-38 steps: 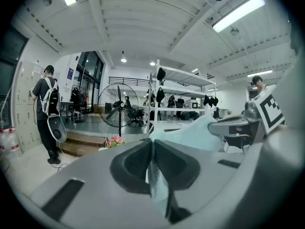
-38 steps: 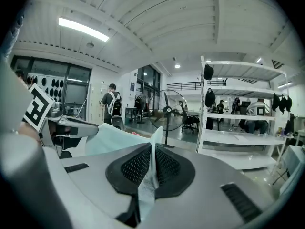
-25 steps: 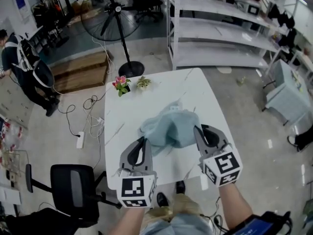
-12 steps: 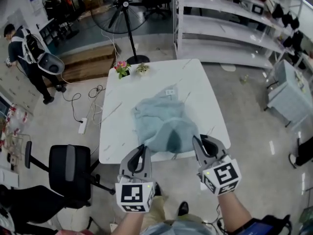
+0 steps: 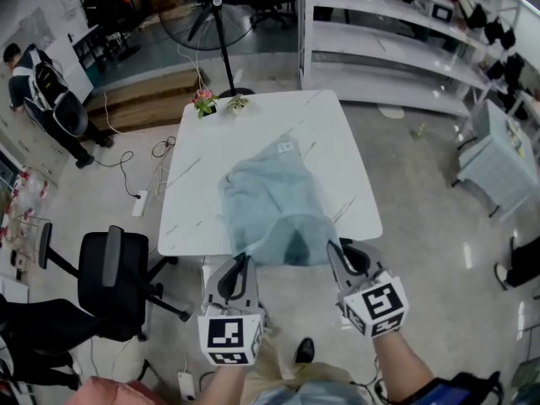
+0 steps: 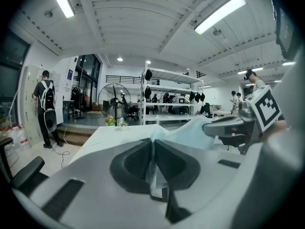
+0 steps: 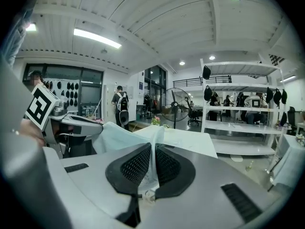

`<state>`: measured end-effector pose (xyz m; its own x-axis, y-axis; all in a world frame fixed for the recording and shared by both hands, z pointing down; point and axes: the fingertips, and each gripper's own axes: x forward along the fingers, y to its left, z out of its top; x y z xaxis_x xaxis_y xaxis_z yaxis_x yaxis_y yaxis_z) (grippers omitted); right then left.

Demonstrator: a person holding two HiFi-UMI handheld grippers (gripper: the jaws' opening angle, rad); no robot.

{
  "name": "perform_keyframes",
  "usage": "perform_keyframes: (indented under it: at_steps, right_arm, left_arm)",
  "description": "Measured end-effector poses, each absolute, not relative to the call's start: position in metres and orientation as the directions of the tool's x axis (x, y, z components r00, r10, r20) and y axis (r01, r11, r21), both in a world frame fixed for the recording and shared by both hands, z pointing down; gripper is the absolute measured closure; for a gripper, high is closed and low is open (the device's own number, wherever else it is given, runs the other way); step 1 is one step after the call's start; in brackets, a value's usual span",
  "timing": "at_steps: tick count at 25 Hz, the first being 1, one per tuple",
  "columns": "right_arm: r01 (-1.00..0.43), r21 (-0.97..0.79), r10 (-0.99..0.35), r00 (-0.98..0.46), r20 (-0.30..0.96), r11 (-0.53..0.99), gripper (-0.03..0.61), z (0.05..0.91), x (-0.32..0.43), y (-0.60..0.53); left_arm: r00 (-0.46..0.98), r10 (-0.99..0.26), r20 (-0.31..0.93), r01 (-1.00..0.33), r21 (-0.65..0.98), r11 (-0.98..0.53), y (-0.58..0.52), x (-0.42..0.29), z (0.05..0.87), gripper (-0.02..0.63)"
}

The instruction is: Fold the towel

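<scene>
A pale blue towel (image 5: 268, 201) is stretched from the middle of the white table (image 5: 211, 142) out over its near edge. My left gripper (image 5: 243, 261) is shut on the towel's near left corner, and the cloth shows pinched between its pads in the left gripper view (image 6: 153, 163). My right gripper (image 5: 336, 255) is shut on the near right corner, with the towel (image 7: 151, 156) clamped between its ribbed pads. Both grippers hover off the table's near edge, side by side. A small white label (image 5: 286, 147) shows at the towel's far end.
Two small flower pots (image 5: 204, 101) stand at the table's far left corner. A black office chair (image 5: 114, 270) is on the floor to the left, with a power strip and cables nearby. A standing fan (image 5: 211, 11) and white shelving (image 5: 396, 45) are beyond; a person (image 5: 42, 91) stands far left.
Both grippers have drawn back toward me, from over the table to past its near edge, dragging the towel, which has gone from a bunched heap to a long stretched shape.
</scene>
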<state>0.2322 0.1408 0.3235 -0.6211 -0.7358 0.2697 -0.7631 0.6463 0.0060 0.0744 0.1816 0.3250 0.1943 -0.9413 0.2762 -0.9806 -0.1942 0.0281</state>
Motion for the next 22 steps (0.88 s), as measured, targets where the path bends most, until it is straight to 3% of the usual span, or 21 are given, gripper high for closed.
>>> perform_keyframes:
  at_steps: [22]
  right_arm:
    - [-0.757, 0.011, -0.719, -0.616, 0.321, 0.653, 0.548, 0.362, 0.245, 0.172]
  left_arm:
    - [0.19, -0.929, 0.317, -0.98, 0.009, -0.197, 0.219, 0.091, 0.358, 0.589]
